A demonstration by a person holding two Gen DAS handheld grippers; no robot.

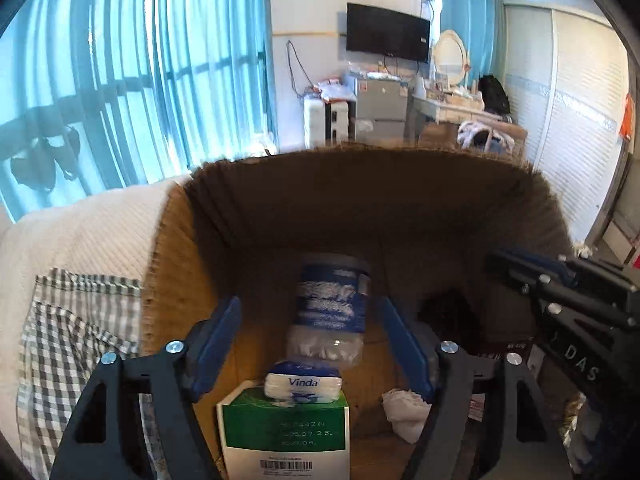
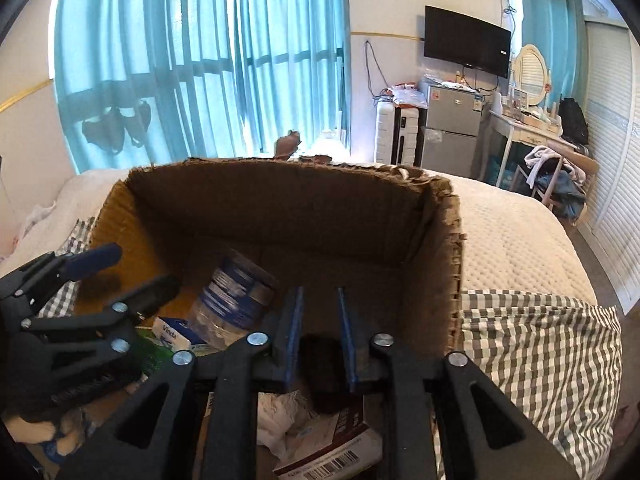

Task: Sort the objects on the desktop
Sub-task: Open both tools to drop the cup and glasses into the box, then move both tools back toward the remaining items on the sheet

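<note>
A brown cardboard box [image 1: 360,192] stands on a bed; it also shows in the right wrist view [image 2: 280,200]. Inside lie a clear jar with a blue label [image 1: 330,304], a Vinda tissue pack [image 1: 304,386] on a green and white box [image 1: 284,436], and crumpled white paper [image 1: 404,412]. My left gripper [image 1: 310,340] is open and empty above the jar. My right gripper [image 2: 320,336] hangs inside the box with its jaws a little apart, nothing between them, over a flat black object [image 2: 326,372] and a dark box with a barcode [image 2: 332,448].
A grey checked cloth [image 2: 536,352] and a white quilt [image 2: 512,240] lie around the box. The right gripper shows in the left wrist view [image 1: 560,292]; the left gripper shows in the right wrist view [image 2: 80,304]. Blue curtains, a fridge and a dresser stand behind.
</note>
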